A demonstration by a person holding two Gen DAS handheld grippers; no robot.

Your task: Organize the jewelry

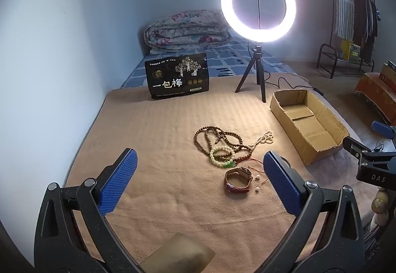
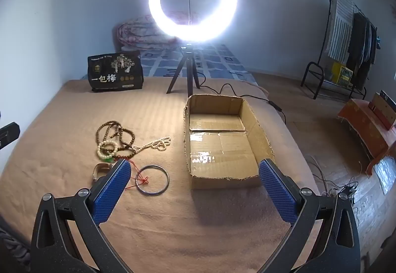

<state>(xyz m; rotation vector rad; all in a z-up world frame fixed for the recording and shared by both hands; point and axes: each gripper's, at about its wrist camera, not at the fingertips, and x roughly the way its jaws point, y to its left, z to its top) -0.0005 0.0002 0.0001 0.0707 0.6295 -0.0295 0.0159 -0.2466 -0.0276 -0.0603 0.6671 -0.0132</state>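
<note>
A pile of jewelry lies on the tan blanket (image 1: 160,193): a brown bead necklace (image 1: 217,138), a white bead strand (image 1: 262,140), a pale green bracelet (image 1: 221,157) and a brown-strap watch (image 1: 238,180). In the right wrist view the brown necklace (image 2: 115,130) and a metal bangle (image 2: 153,180) with red string show. An open cardboard box (image 1: 307,122) stands right of the pile; it also shows in the right wrist view (image 2: 222,139), empty. My left gripper (image 1: 199,181) is open, above the blanket just before the pile. My right gripper (image 2: 194,188) is open, before the box and bangle.
A lit ring light on a tripod (image 1: 258,8) stands behind the box, its cable trailing right. A black snack bag (image 1: 177,74) stands at the blanket's far edge. A folded quilt (image 1: 185,30) lies behind. A clothes rack (image 2: 346,32) is on the floor at right.
</note>
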